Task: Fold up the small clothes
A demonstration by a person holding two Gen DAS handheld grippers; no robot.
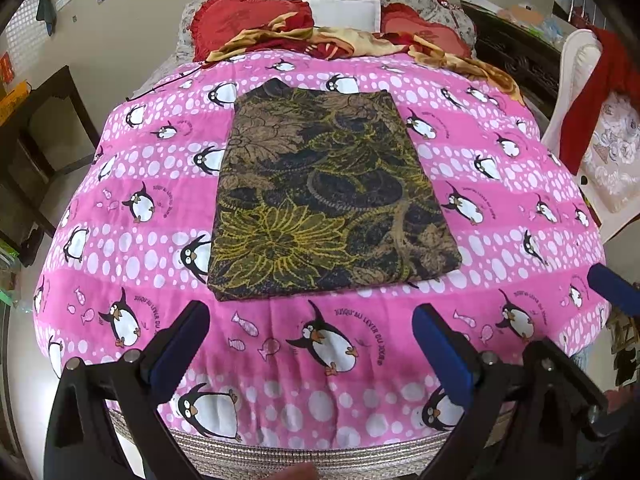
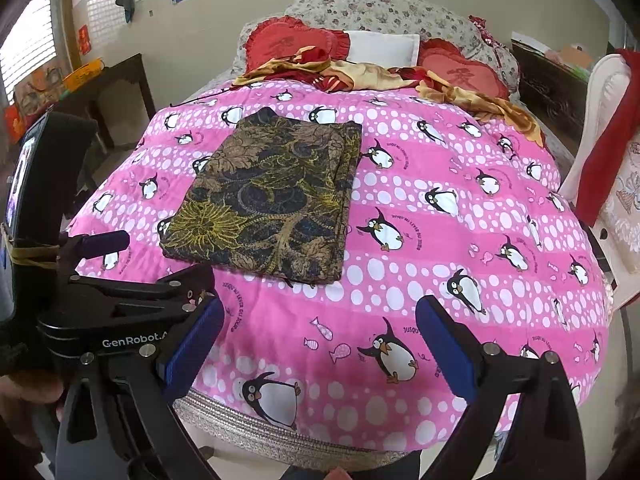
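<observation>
A dark garment with a yellow and brown floral print [image 1: 320, 196] lies folded into a flat rectangle on the pink penguin bedspread [image 1: 500, 184]. It also shows in the right wrist view [image 2: 268, 200], left of centre. My left gripper [image 1: 312, 340] is open and empty, hovering above the bed's near edge, short of the garment. My right gripper [image 2: 320, 344] is open and empty, also near the bed's front edge, to the right of the garment. The left gripper's body shows at the left of the right wrist view [image 2: 120, 308].
Red heart-shaped pillows [image 1: 248, 20] and a crumpled yellow-red blanket [image 1: 360, 44] lie at the head of the bed. A dark wooden table [image 1: 44, 128] stands on the left. A white chair with a red cloth [image 1: 592, 92] stands on the right.
</observation>
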